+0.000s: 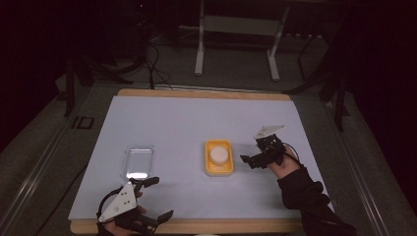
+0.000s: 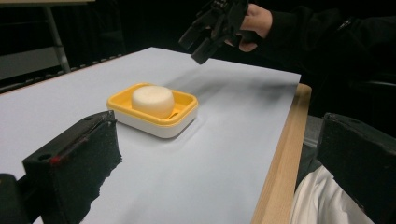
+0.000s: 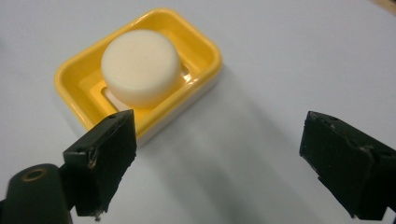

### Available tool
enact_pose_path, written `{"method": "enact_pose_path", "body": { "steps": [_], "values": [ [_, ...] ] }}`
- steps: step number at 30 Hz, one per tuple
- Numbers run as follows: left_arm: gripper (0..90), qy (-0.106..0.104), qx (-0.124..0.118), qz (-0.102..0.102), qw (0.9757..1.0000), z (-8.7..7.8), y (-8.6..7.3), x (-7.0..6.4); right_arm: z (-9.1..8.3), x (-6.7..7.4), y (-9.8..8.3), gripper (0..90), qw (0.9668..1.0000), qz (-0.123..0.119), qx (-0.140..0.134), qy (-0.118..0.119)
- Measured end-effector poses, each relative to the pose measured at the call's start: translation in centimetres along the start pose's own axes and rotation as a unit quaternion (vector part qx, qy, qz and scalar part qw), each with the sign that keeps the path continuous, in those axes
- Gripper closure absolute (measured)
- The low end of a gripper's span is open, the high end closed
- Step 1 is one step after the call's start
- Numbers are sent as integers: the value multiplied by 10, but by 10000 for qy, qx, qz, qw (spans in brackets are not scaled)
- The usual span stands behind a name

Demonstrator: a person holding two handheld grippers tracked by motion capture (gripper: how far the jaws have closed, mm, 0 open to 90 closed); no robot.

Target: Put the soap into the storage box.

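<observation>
Yellow soap dish (image 1: 219, 157), white base, near centre of the pale blue table mat (image 1: 187, 123); round white soap bar (image 1: 219, 154) seated inside, upright. Clear plastic lid (image 1: 139, 161) lying left of the dish, well apart. Right gripper (image 1: 250, 160) just beside the dish's right side, raised above the mat, jaws wide, empty. Left gripper (image 1: 156, 196) near the front edge, just in front of the lid, jaws wide, empty.

Risks, judged: smooth, rounded bar likely to slip or squirt from a pinch; light dish likely to slide or tip if nudged by a jaw; thin lid hard to lift flat.

Brands, labels, writing: none legible.
</observation>
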State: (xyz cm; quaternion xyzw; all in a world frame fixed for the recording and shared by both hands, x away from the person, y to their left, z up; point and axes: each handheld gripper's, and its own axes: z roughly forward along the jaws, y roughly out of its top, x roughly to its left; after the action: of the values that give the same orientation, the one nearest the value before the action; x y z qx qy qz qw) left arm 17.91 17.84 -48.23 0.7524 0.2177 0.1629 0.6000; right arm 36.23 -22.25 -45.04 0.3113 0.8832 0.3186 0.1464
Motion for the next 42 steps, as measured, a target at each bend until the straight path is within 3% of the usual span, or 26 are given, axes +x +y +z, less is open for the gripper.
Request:
{"method": "enact_pose_path", "body": {
  "steps": [6,11,21,25,30,39,42],
  "values": [
    [1,3,8,11,10000,0,0,0,-11,1,-12,108,9999,103,-115,-9],
    [1,1,11,16,10000,1,0,0,-17,5,-22,108,9996,7,-241,-119],
    [1,4,15,27,10000,0,0,-1,-32,13,-39,109,9980,66,-624,50],
    [1,-5,16,24,10000,0,0,-1,-37,21,-49,109,9961,0,-882,-75],
    [1,-8,19,24,10000,1,0,-1,-39,24,-57,108,9940,79,-1088,11],
    [1,-13,38,34,10000,1,0,-2,-43,28,-66,109,9923,63,-1226,-193],
    [1,-24,44,42,10000,1,0,-2,-47,32,-72,109,9895,38,-1400,-343]
  ]
}}
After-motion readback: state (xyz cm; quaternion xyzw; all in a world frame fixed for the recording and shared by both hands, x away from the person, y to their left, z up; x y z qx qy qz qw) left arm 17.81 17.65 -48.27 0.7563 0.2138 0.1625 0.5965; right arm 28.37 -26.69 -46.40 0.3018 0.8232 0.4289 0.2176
